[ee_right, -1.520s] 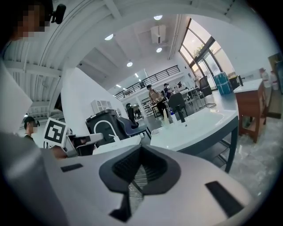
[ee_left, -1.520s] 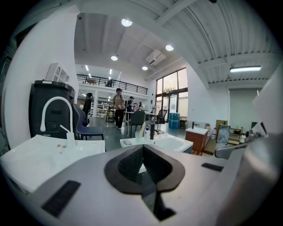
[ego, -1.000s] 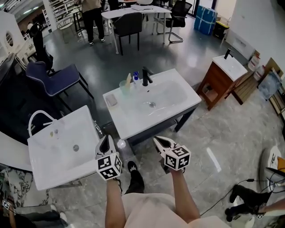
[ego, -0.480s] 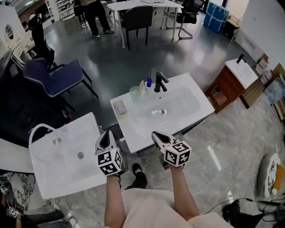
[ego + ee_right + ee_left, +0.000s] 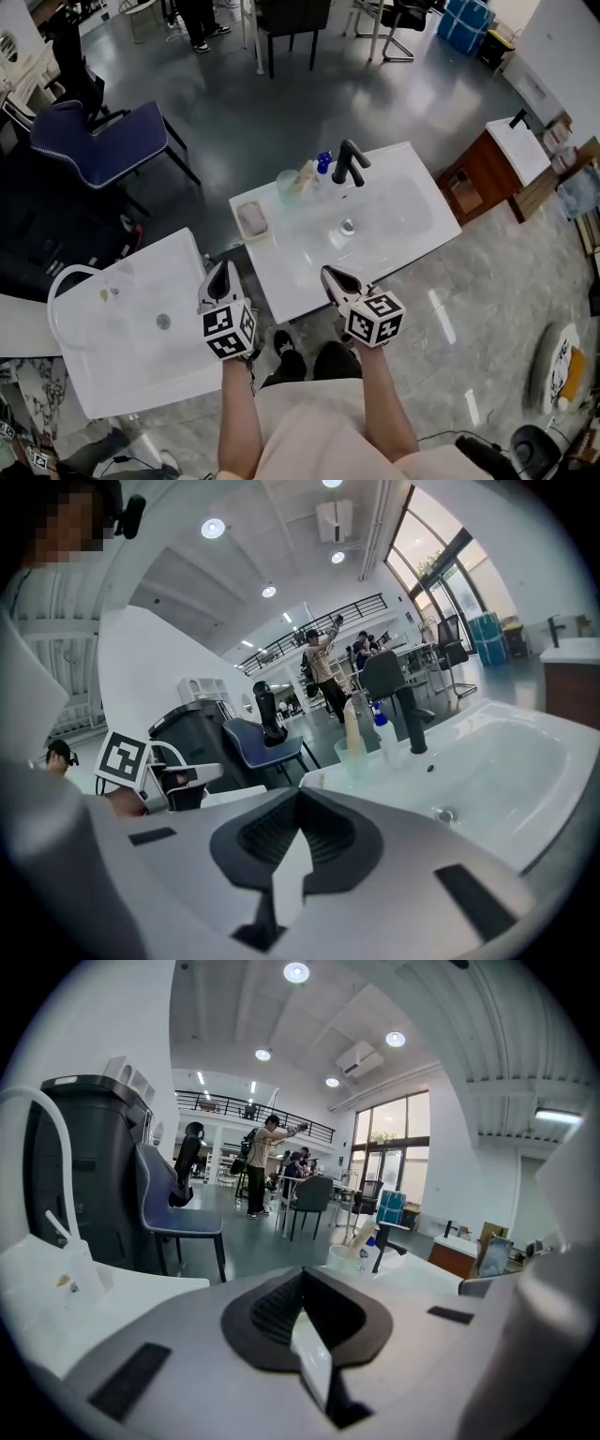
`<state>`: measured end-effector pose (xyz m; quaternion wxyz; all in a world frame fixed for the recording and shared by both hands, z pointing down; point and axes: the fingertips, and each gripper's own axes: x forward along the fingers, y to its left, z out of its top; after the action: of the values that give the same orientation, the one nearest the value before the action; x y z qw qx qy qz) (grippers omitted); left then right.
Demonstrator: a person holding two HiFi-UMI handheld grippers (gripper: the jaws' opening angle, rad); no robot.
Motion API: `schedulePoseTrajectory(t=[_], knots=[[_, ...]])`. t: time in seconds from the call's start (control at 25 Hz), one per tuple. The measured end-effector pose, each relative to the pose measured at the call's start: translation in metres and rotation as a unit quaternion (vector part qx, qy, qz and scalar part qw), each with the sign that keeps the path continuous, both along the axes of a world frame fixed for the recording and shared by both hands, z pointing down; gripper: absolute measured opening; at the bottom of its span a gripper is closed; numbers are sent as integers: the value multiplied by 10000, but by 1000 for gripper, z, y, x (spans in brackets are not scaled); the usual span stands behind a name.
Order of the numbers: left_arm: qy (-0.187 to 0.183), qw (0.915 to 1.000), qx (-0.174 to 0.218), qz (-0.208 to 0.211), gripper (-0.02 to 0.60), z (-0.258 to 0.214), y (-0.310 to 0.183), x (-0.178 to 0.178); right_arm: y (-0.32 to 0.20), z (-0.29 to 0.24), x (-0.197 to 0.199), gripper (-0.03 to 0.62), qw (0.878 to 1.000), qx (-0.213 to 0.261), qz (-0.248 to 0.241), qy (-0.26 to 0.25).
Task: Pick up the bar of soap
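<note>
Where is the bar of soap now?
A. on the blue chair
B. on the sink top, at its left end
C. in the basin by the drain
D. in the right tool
B: the bar of soap sits on the sink top, left of the basin.

A big open hall, part showroom and part office or test space rather than a real bathroom. Three washstands stand free on the grey polished floor (image 5: 244, 112). At the centre is a white basin unit (image 5: 281, 272), dressed with a black tap (image 5: 349, 161), a cup (image 5: 287, 181), a small bottle (image 5: 324, 161) and a bar of soap (image 5: 252, 220). A second white basin (image 5: 131, 356) is at 8 o'clock and a wood-fronted vanity (image 5: 483, 183) at 2 o'clock. Black office chairs (image 5: 291, 14) stand at 12 o'clock, a blue chair (image 5: 94, 141) at 10 o'clock. The left gripper view shows a mezzanine railing (image 5: 244, 1105), recessed ceiling lights (image 5: 296, 972), a ceiling air-conditioning unit (image 5: 358, 1056), tall windows (image 5: 389, 1147) and a person (image 5: 265, 1162) standing among the furniture
</note>
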<state>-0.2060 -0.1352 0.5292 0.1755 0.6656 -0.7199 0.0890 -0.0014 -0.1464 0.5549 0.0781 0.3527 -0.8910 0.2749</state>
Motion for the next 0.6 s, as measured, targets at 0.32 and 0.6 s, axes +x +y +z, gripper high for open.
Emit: schedulePoseTrajectory(t=[0.32,0.6], knots=[[-17,9996,-114,-247,6,5,-24,2,-43,3,-7,5,9995,-44,-319,19],[-128,9977,-49,-659,6,-6,-56,1,-87,-4,-32,5,9942,122,-1068,82]])
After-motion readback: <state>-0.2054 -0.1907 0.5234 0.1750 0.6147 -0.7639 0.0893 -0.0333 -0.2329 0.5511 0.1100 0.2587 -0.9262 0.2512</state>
